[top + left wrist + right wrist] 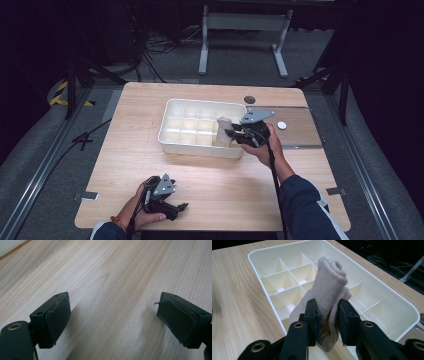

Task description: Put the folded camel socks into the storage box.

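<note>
Sock = beige knit, rolled/bunched into a soft bundle. Judging by looks: v. light, floppy, squashes under any pinch, not fragile, not slippery, since knit grabs the rubber pads well. Best hold is across the thick bunched middle, w/ several layers between the pads, so no loose end slides out; a pinch on one thin edge would likely let the roll unfurl and drape.

Right gripper: jaws narrow, clamped on the sock's lower-middle. Pads press in from both sides, fabric bulges betw. them. Rolled top sticks up above the jaws, a small fold hangs below. Grip looks centred enough, bundle upright.

Where it is: held over the near right part of the tray, a white plastic divided box, compartments in view look bare. In the high view the sock sits just above the tray at its right end, the right gripper coming in from the right edge. Can't tell which compartment it's exactly over, or if the hanging fold touches a divider.

Left gripper: jaws wide, nothing betw. them, resting low by the table's near edge, well apart from tray. Its own view has bare wood under the pads.
</note>
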Available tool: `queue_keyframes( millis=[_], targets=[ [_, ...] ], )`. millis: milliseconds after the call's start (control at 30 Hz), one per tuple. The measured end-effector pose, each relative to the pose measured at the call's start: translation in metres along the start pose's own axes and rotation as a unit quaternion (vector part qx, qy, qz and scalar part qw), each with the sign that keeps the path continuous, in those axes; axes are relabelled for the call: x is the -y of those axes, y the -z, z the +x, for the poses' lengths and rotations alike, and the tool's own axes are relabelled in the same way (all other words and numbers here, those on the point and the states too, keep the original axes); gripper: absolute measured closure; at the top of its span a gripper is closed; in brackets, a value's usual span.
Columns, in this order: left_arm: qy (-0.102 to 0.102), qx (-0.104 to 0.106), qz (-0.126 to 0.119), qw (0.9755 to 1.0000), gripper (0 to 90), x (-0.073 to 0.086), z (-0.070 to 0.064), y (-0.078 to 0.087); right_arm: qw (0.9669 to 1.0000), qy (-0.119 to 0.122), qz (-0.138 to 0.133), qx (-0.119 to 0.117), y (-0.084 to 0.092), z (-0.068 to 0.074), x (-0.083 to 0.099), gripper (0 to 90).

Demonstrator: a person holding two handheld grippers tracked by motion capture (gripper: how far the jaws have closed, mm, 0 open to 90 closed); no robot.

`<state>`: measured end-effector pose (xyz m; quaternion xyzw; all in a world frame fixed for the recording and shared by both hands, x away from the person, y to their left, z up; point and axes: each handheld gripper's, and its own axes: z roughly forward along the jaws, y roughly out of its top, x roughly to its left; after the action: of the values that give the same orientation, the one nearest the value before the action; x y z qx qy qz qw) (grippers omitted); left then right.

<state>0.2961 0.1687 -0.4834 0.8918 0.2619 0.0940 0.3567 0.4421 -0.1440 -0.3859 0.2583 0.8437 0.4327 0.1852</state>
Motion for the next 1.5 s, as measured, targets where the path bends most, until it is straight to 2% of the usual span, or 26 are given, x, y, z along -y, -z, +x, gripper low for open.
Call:
queue_keyframes(
  millis=[733, 1100, 1300, 1400, 1500],
  targets=[
    [0.001, -0.001, -0.002, 1.0, 11.9, 0.0, 0.0, 0.0, 0.9987, 0.021, 0.047, 0.002, -0.03, 0.007, 0.005, 71.0],
    [0.002, -0.001, -0.002, 1.0, 11.9, 0.0, 0.0, 0.0, 0.9961, 0.013, 0.085, -0.021, -0.044, 0.006, 0.007, 70.3],
    [0.002, -0.001, -0.002, 1.0, 11.9, 0.0, 0.0, 0.0, 0.9946, 0.0, 0.099, -0.032, -0.047, 0.003, 0.005, 70.2],
    [0.002, 0.0, -0.002, 1.0, 11.9, 0.0, 0.0, 0.0, 0.9934, -0.001, 0.108, -0.038, -0.049, 0.001, 0.005, 70.8],
    [0.002, -0.001, -0.003, 1.0, 11.9, 0.0, 0.0, 0.0, 0.9907, 0.003, 0.128, -0.048, -0.05, 0.001, 0.003, 71.4]
  ],
)
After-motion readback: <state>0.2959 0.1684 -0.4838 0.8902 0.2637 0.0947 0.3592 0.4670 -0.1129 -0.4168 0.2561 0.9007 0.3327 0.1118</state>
